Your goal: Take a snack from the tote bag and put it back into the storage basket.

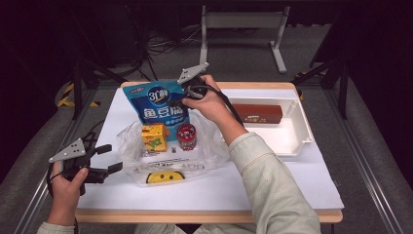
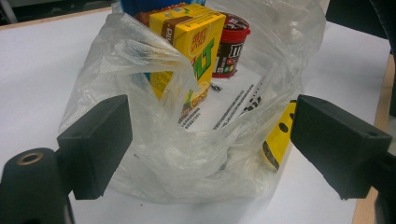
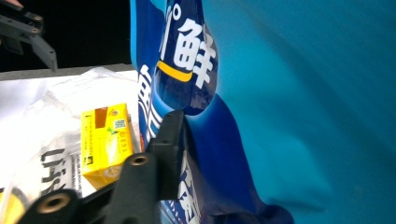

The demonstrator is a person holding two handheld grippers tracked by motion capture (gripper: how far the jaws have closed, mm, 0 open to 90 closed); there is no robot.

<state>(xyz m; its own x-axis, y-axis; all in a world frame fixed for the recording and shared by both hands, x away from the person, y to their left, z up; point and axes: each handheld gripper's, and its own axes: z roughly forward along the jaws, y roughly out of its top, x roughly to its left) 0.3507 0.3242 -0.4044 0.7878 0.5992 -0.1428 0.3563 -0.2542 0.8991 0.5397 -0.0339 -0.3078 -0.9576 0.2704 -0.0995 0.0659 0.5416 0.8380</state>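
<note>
While the right claw [image 1: 187, 92] grips the blue snack pouch [image 1: 158, 102], one black jaw presses flat on the pouch's side in the right gripper view; the other jaw is hidden behind the foil, so the hold seems firm, but I cannot see both pads. No earlier moment is needed to say that the pouch stands upright, with its long axis going from the bench [image 1: 272, 180] upward and its printed face toward the person. Its lower edge sits at the far rim of the clear plastic bag [image 1: 146, 156].

Inside this bag stand a yellow drink carton [image 1: 154, 137] and, just beside it, a small red can [image 1: 186, 136], both upright. A yellow smiley print [image 1: 164, 177] shows at the bag's near edge.

The left claw [image 1: 109, 158] is released: its jaws stand wide apart at the near left side of the bag, with crumpled plastic between them but not pressed.

At the right of the bench lies a white tray [image 1: 299, 141], and in it a long brown box [image 1: 258, 113] lies flat, crosswise.
</note>
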